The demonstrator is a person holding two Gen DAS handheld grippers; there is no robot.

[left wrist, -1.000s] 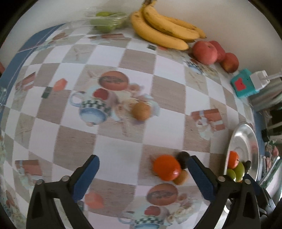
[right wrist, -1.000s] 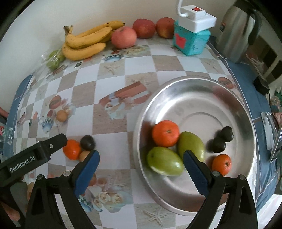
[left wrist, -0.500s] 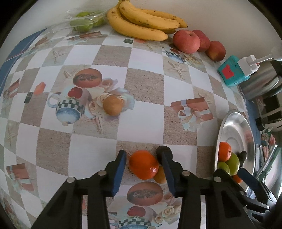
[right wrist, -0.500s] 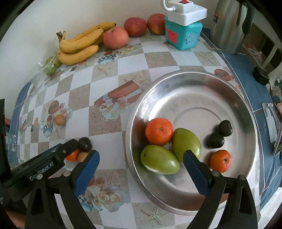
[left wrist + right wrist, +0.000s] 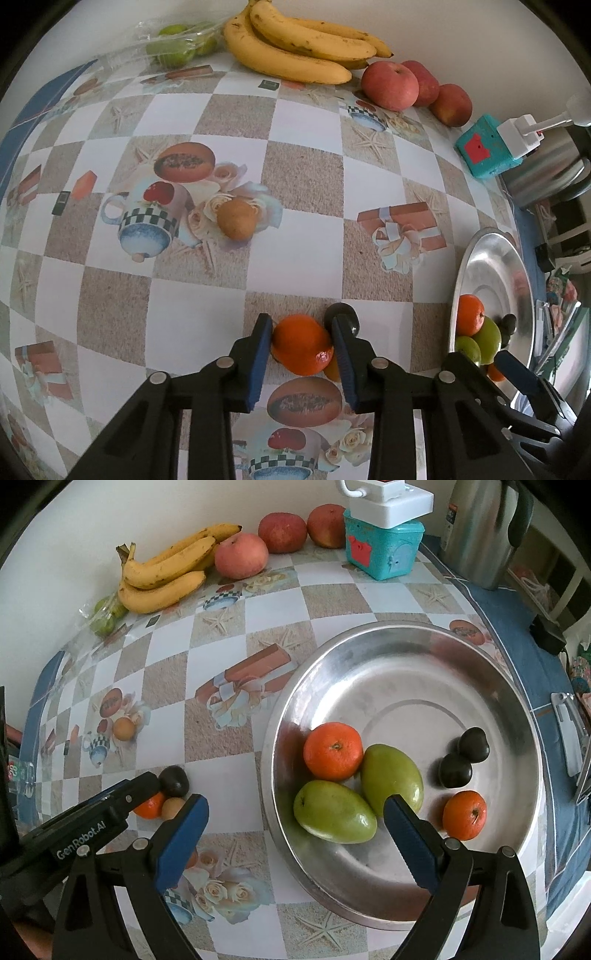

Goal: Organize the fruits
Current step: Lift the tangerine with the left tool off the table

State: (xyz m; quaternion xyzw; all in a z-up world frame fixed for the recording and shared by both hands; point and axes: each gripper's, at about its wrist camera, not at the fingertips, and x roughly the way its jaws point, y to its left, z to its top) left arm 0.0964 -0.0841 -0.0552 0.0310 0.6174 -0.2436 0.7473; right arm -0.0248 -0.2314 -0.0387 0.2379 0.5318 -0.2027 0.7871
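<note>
An orange [image 5: 301, 347] is sitting on the worktop [image 5: 303, 177], beside a dark fruit [image 5: 343, 316] and left of the metal dish [image 5: 436, 672]. The left tongs [image 5: 300, 334], having just been closing, are clamping it. The right tongs [image 5: 293, 814] are hanging apart over the dish's near edge.

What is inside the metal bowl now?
The metal bowl holds two oranges, two green mangoes and two dark fruits. Anything beneath them is hidden.

white "genrobot.ai" lettering along the black side of the left claw [image 5: 146, 794]
</note>
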